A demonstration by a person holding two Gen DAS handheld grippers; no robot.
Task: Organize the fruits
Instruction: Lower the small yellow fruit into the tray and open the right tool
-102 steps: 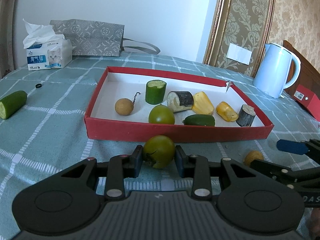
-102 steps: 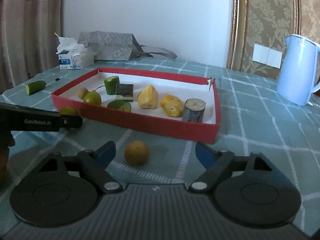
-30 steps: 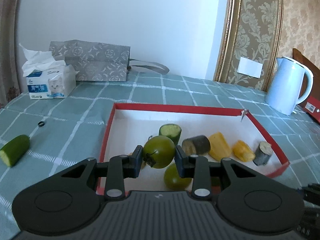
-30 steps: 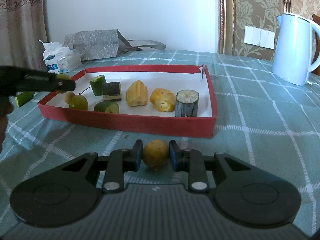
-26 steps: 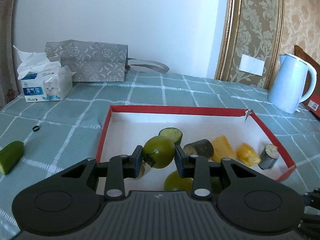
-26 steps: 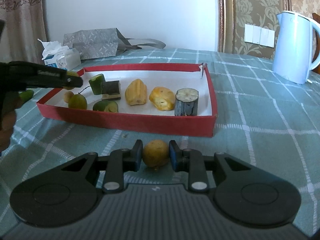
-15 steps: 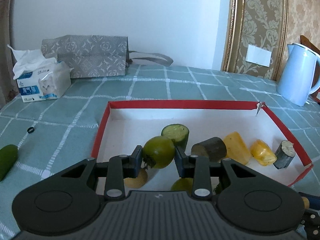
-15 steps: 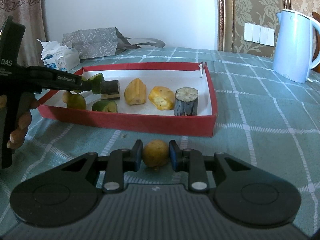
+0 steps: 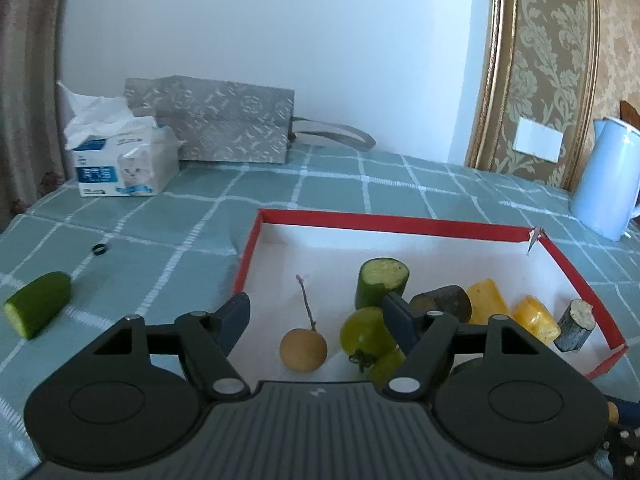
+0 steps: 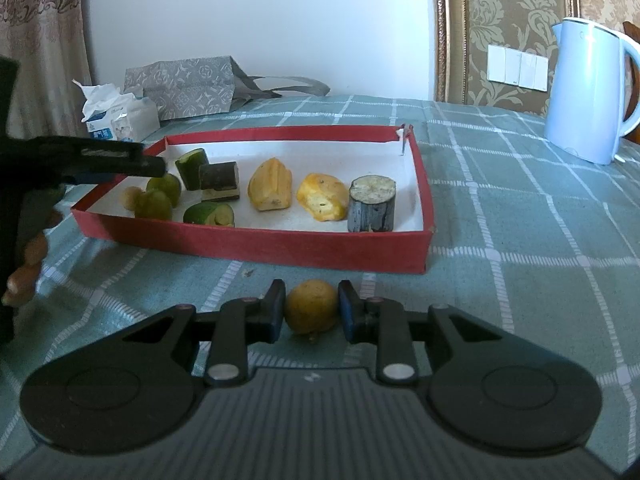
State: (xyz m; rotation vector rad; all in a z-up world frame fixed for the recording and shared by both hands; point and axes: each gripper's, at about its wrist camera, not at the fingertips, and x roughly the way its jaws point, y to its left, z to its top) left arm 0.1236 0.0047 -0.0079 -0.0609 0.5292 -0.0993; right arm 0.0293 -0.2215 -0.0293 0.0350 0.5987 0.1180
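Green checked cloth covers the desk point(image 9: 328, 184). Over the red tray point(image 9: 400, 224), the left gripper point(image 9: 316, 316) has its jaws opening to drop a green fruit point(image 9: 366, 334), apparently resting free by a longan point(image 9: 303, 350). Outside the tray, the right gripper point(image 10: 312, 312) clamps a yellow fruit point(image 10: 311, 307), ready to lift.

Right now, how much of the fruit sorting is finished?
Mostly done: the red box already holds the cut pieces and the small brown fruit. In hand: the left claw is opening over the box, the green fruit clear of its left pad, and the right claw is shut on a yellow-brown fruit on the cloth. Left: that fruit and the cucumber piece lying outside.
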